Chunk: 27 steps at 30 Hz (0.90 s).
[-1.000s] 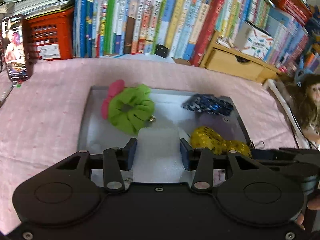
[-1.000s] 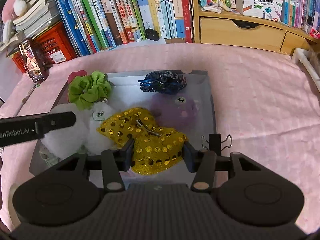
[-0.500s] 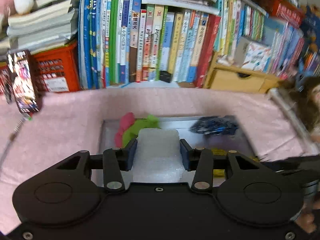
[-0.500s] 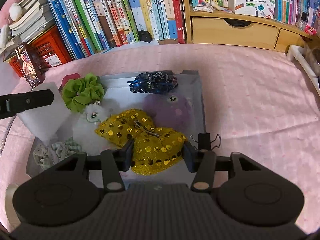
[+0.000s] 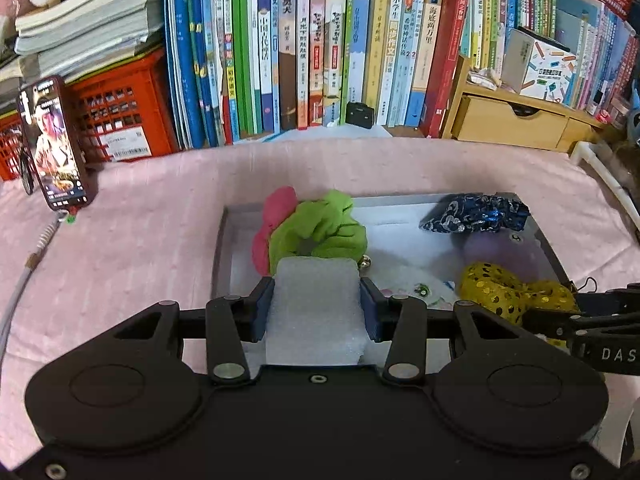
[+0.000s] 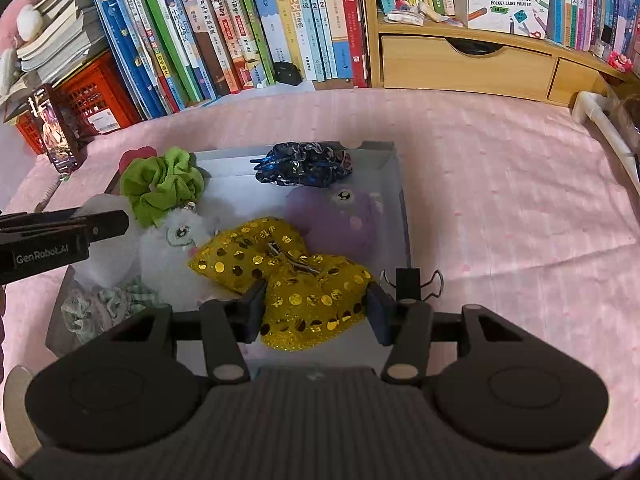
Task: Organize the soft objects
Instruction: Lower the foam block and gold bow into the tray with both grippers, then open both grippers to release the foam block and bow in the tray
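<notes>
My left gripper (image 5: 316,294) is shut on a white foam block (image 5: 316,320), held over the near left part of the grey tray (image 5: 224,248). From the right wrist it shows side-on as a black finger (image 6: 100,224) at the tray's left edge. My right gripper (image 6: 316,308) hangs low over the tray's near end, its pads touching both sides of the yellow sequin bow (image 6: 280,264) that rests there. In the tray also lie a green scrunchie (image 6: 160,188), a dark blue scrunchie (image 6: 304,164), a purple plush (image 6: 340,220) and a white fluffy plush (image 6: 172,248).
The tray stands on a pink cloth (image 6: 500,200). A black binder clip (image 6: 408,280) sits by its right wall. A checked scrunchie (image 6: 104,304) lies in its near left corner. Books (image 5: 320,40), a red crate (image 5: 116,112), a phone (image 5: 52,144) and wooden drawers (image 6: 460,64) line the back.
The left gripper with the foam block swung out toward the tray's left edge, then partly back, and now looks further up at the books. The right gripper and the bow stayed put.
</notes>
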Each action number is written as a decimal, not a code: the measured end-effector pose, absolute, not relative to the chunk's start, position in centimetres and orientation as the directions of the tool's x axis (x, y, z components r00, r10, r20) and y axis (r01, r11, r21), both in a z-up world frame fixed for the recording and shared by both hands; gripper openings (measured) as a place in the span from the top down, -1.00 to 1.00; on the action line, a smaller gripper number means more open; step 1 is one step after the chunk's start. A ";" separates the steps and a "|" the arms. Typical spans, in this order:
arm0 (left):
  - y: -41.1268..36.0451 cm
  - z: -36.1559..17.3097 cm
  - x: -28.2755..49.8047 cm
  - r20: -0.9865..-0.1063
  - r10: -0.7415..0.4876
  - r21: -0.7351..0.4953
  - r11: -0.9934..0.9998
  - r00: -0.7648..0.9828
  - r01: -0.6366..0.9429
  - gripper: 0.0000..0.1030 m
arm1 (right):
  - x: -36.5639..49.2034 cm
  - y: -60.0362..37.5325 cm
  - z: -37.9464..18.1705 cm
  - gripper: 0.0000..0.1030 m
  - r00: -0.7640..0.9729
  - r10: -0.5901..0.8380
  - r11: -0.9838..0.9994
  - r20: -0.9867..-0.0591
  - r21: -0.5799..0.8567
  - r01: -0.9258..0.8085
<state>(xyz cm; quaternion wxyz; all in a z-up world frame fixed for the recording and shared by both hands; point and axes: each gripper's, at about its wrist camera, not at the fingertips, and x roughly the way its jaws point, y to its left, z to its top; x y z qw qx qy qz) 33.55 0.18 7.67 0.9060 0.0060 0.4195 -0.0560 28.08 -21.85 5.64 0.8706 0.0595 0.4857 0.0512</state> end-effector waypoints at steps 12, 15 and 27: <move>0.5 6.8 34.4 -0.796 -0.118 -0.082 0.993 0.594 0.086 0.16 | 29.0 -22.2 3.9 -0.10 0.460 0.160 0.983 -0.873 0.183 0.005; 0.6 6.7 34.7 -0.806 -0.122 -0.096 0.992 0.579 0.076 0.05 | 28.9 -22.0 4.0 -0.20 0.456 0.151 0.986 -0.877 0.169 -0.001; 0.2 6.7 34.4 -0.819 -0.140 -0.102 0.990 0.556 0.099 -0.28 | 28.7 -22.1 4.5 -0.49 0.464 0.146 0.986 -0.874 0.164 -0.001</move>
